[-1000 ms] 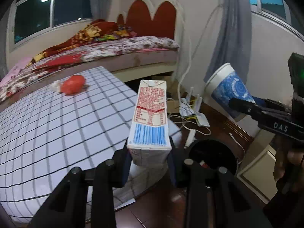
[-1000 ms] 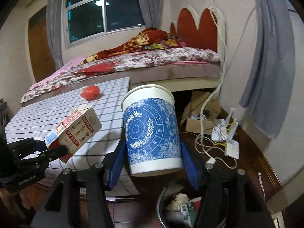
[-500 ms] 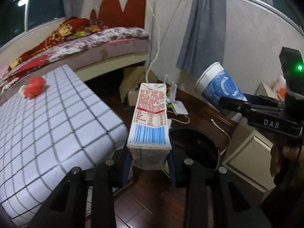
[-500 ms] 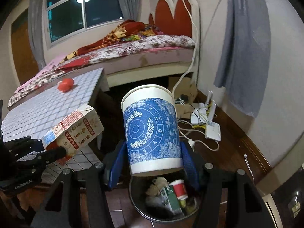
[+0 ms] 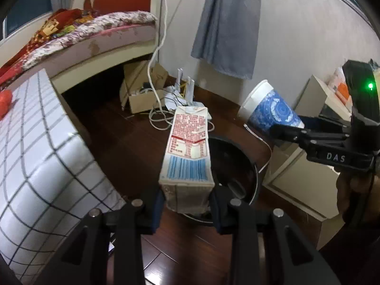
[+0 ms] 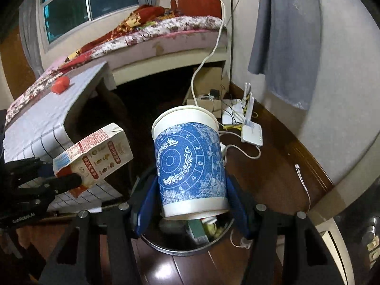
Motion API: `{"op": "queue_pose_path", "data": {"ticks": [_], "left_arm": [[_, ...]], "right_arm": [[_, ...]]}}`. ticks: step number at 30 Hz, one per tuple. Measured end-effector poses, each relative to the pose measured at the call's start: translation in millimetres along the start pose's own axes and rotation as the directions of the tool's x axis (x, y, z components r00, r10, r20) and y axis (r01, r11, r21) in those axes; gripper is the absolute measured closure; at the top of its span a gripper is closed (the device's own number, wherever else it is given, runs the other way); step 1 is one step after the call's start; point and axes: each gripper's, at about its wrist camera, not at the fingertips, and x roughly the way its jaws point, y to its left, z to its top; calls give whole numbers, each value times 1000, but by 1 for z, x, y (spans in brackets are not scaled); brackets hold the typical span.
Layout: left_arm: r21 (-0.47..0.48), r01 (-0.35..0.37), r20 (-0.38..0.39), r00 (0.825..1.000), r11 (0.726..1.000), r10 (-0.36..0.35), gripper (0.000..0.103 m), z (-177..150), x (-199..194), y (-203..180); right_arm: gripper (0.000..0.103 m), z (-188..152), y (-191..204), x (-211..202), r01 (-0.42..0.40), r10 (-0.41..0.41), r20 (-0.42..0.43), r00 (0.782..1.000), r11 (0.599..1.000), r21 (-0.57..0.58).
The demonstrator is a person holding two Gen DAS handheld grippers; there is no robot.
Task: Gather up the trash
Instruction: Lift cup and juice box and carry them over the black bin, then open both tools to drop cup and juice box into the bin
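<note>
Holding both items over the bin [image 6: 180, 249] at lower centre, left gripper [image 5: 186, 203] pinched the carton [image 5: 187, 152], right gripper [image 6: 190, 210] pinched the cup [image 6: 190, 159]; simultaneous release risked the carton clipping the rim.

both tools have swung away from the table [image 5: 35, 147] toward the bin [image 5: 247, 163]. the carton [image 5: 187, 152] now hangs over the bin's near rim, and the cup [image 6: 190, 163] sits directly above the trash inside.
</note>
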Motion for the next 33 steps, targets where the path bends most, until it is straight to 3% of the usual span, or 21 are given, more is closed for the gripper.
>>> {"op": "queue_pose_path", "data": {"ticks": [20,33], "left_arm": [[23,39,-111,993,999,-36,68,-3,49,-3],[-12,65,-165,984,998,-66,68,-4,77,1]], "right_arm": [[43,-21,-4,50,-23,16,-161,987,999,-44],[43,-27,11,72,-44,16,-232,972,992,-120]]}}
